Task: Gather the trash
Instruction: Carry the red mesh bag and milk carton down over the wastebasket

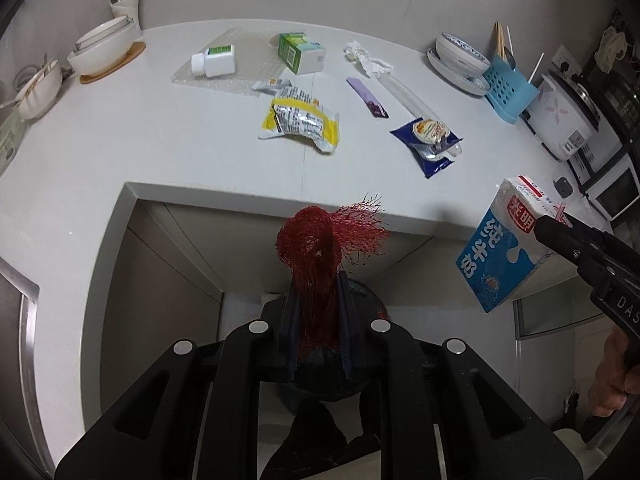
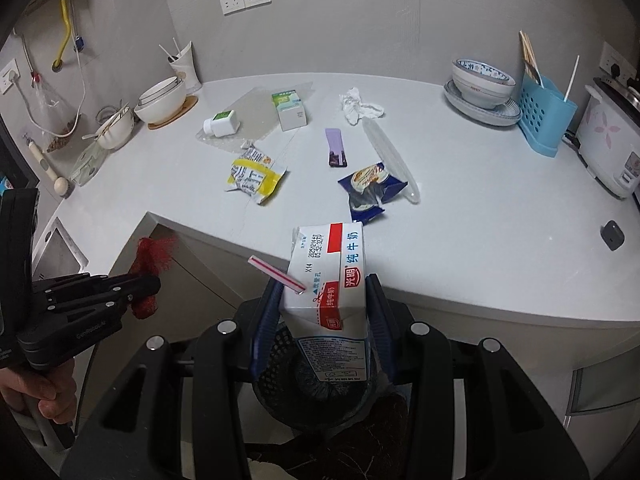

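Observation:
My left gripper (image 1: pixel 318 280) is shut on a red mesh net (image 1: pixel 320 240) and holds it in front of the counter edge, above a dark bin (image 1: pixel 320 380). My right gripper (image 2: pixel 326 284) is shut on a white and blue milk carton (image 2: pixel 328 280) with a straw (image 2: pixel 276 274), held over a black mesh bin (image 2: pixel 280 372). The carton also shows in the left wrist view (image 1: pixel 504 244). On the white counter (image 2: pixel 480 220) lie a yellow wrapper (image 2: pixel 256 178), a blue wrapper (image 2: pixel 368 190), a purple wrapper (image 2: pixel 336 146), a crumpled tissue (image 2: pixel 358 106), a green box (image 2: pixel 290 110) and a white bottle (image 2: pixel 220 122).
Stacked bowls (image 2: pixel 160 100) stand at the back left and a patterned bowl on plates (image 2: pixel 482 84) at the back right. A blue utensil holder (image 2: pixel 546 116) and a rice cooker (image 2: pixel 612 140) stand on the right. A sink (image 2: pixel 60 248) lies at the left.

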Action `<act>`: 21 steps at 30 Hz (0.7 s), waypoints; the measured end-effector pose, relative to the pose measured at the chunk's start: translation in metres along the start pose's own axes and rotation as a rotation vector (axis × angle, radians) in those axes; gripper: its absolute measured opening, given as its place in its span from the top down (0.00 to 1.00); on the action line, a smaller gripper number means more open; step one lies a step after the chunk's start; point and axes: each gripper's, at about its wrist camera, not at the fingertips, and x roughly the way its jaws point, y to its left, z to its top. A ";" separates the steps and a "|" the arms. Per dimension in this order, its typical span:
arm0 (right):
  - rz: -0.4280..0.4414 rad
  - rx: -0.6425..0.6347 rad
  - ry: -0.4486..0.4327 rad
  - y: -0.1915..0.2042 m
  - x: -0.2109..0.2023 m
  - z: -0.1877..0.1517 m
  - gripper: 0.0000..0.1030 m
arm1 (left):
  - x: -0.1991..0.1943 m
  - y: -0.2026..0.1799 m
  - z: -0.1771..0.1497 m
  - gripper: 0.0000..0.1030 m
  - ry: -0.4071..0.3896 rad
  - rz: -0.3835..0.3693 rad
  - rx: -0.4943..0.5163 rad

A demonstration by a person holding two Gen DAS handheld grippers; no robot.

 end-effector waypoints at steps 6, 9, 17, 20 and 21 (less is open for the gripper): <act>0.003 0.010 0.025 -0.001 0.020 -0.022 0.61 | 0.027 -0.005 -0.019 0.85 0.029 -0.010 0.011; -0.005 0.013 0.032 -0.001 0.030 -0.032 0.61 | 0.036 -0.006 -0.028 0.85 0.025 -0.023 0.018; 0.003 0.004 0.088 -0.003 0.066 -0.059 0.61 | 0.060 -0.005 -0.046 0.85 0.023 -0.018 0.010; 0.001 0.007 0.107 -0.007 0.080 -0.068 0.61 | 0.073 -0.003 -0.051 0.85 0.033 -0.018 0.007; 0.010 0.011 0.112 -0.009 0.085 -0.071 0.61 | 0.078 -0.003 -0.053 0.85 0.033 -0.018 0.008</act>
